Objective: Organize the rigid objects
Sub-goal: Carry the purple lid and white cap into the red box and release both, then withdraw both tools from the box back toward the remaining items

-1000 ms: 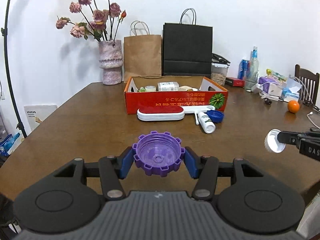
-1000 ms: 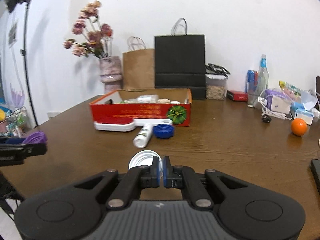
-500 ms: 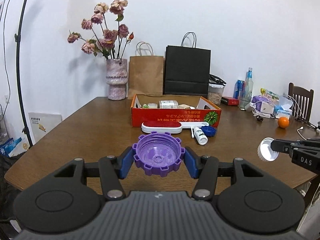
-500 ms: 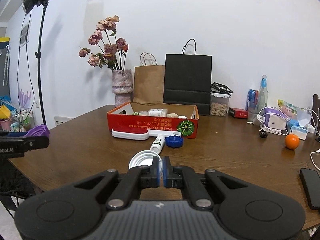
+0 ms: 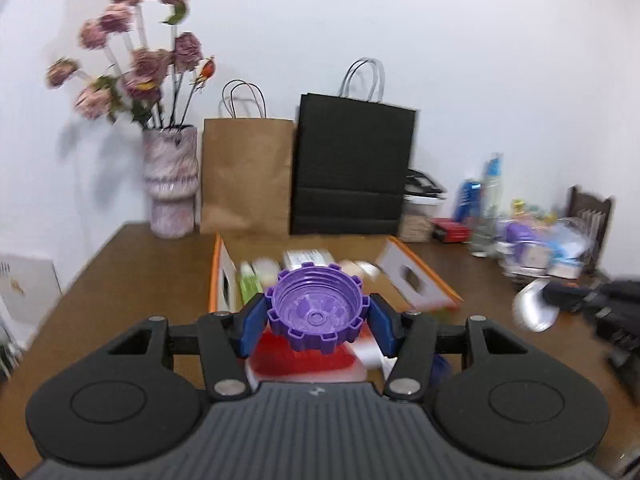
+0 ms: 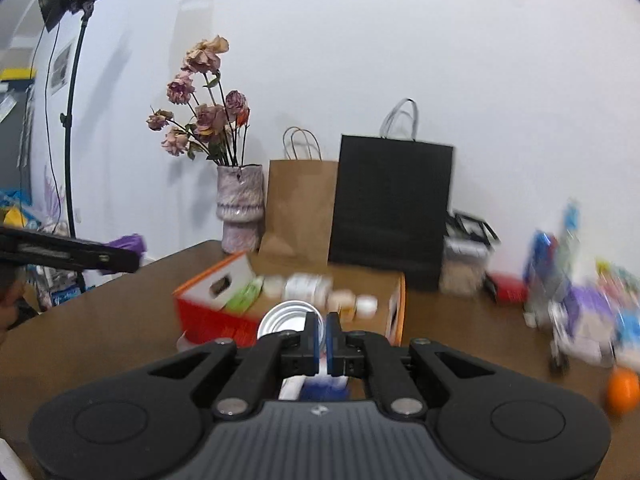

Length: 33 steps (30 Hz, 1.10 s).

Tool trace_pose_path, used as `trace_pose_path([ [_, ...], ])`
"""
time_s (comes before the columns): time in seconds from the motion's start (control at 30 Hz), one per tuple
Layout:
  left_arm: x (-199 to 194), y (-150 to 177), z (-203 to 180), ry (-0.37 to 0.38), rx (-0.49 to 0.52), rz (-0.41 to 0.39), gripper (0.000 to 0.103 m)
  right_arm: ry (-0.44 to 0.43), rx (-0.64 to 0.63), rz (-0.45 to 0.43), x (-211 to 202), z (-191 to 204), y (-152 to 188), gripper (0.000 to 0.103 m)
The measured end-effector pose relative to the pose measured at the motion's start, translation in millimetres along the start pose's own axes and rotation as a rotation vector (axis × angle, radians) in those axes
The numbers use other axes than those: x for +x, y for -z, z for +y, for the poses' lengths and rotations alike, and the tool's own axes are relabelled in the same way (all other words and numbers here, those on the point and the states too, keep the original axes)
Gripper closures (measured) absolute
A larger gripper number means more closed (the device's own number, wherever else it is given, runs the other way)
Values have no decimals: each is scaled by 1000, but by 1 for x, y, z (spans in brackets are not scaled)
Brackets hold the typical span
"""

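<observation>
A purple notched cap (image 5: 318, 312) sits between the blue pads of my left gripper (image 5: 318, 318), which is shut on it. It hangs in the air over the front edge of the red cardboard box (image 5: 424, 280). My right gripper (image 6: 322, 334) is shut on the rim of a white round lid (image 6: 286, 318), also raised before the box (image 6: 212, 320). The box holds several small bottles and jars, blurred. In the left wrist view the right gripper (image 5: 560, 300) shows at the right with the lid (image 5: 534, 312). The left gripper (image 6: 120, 258) shows at the left edge of the right wrist view.
A red and white brush (image 5: 308, 360) lies below my left gripper. A blue cap (image 6: 324, 390) and a white bottle (image 6: 294, 386) lie under my right one. Behind the box stand a flower vase (image 5: 172, 184), a brown bag (image 5: 248, 176) and a black bag (image 5: 352, 172). An orange (image 6: 622, 392) and clutter lie at the right.
Both grippers have swung forward and up toward the box, each still holding its piece. The brush, bottle and blue cap now lie beneath them instead of ahead.
</observation>
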State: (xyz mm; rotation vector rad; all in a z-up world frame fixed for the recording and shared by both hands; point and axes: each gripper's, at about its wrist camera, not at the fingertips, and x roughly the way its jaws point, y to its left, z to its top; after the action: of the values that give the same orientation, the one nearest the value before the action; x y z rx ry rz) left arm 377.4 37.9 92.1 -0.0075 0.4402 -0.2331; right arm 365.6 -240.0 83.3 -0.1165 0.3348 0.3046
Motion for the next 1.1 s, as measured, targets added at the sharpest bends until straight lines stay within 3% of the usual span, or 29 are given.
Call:
trace_pose_path([
  [0.13, 126, -45, 13, -39, 26, 156, 48, 5, -34, 168, 123, -45, -47, 100],
  [0.2, 191, -45, 20, -130, 45, 216, 48, 54, -70, 278, 190, -57, -49, 100],
  [0.3, 262, -39, 37, -131, -35, 330, 48, 105, -128, 414, 271, -60, -34, 100],
  [0.4, 290, -34, 35, -102, -1, 361, 48, 124, -169, 479, 312, -59, -18, 100],
  [0.5, 307, -28, 29, -148, 49, 399, 48, 130, -181, 509, 337, -60, -10, 99],
  [0.53, 310, -29, 31, -139, 33, 417, 48, 135, -185, 517, 340, -59, -9, 98],
  [0.6, 307, -30, 34, -93, 27, 405, 38, 112, -181, 507, 342, -58, -11, 84],
  [0.67, 303, -31, 33, -116, 55, 387, 37, 112, -176, 496, 338, -58, -13, 73],
  [0.87, 275, -47, 31, -123, 61, 393, 37, 111, -161, 447, 293, -56, -40, 73],
  [0.97, 237, -61, 25, -132, 101, 356, 26, 85, -175, 383, 244, -51, -60, 70],
  [1.1, 179, -53, 20, -171, 81, 297, 24, 43, -182, 320, 178, -41, -65, 67],
])
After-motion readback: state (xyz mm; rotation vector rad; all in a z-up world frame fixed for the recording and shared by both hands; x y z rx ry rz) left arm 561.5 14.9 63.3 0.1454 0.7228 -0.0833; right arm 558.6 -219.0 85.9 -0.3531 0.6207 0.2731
